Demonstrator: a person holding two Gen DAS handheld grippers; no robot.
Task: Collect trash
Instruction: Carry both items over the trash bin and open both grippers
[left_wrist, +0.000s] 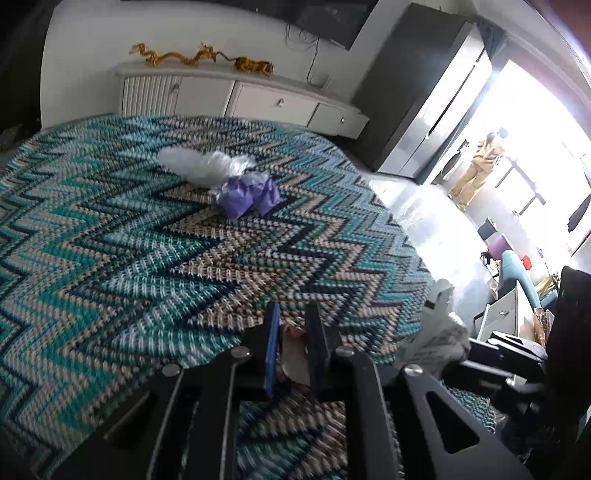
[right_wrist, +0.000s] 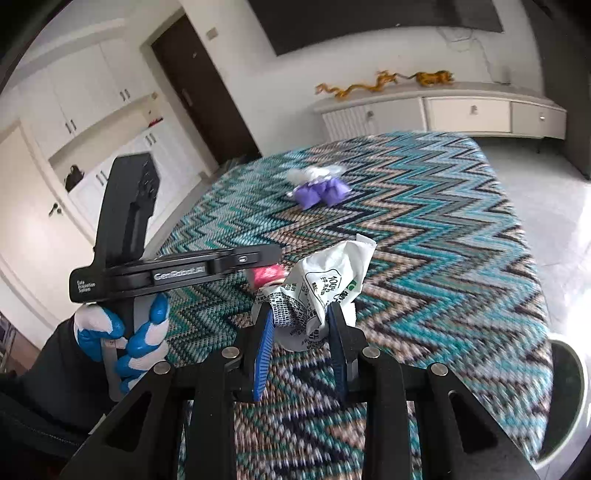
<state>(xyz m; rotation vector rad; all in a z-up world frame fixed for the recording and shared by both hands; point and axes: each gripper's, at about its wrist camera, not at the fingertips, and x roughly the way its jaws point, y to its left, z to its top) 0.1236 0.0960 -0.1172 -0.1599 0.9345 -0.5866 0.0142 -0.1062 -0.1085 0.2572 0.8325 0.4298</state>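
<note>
Right wrist view shows the right gripper (right_wrist: 301, 325) squeezing a crumpled white wrapper (right_wrist: 325, 288) with printed writing, held above the zigzag blanket (right_wrist: 424, 240). On the left, a gloved hand (right_wrist: 125, 339) holds the left gripper (right_wrist: 266, 271), whose tips pinch a small pink scrap (right_wrist: 266, 275). Left wrist view shows the left gripper's jaws almost closed, with a pale and pink bit between them. Far off on the blanket lie a purple bag (left_wrist: 247, 195) and a clear plastic bag (left_wrist: 203, 164), touching each other. A white cabinet (right_wrist: 461, 110) stands at the far wall.
</note>
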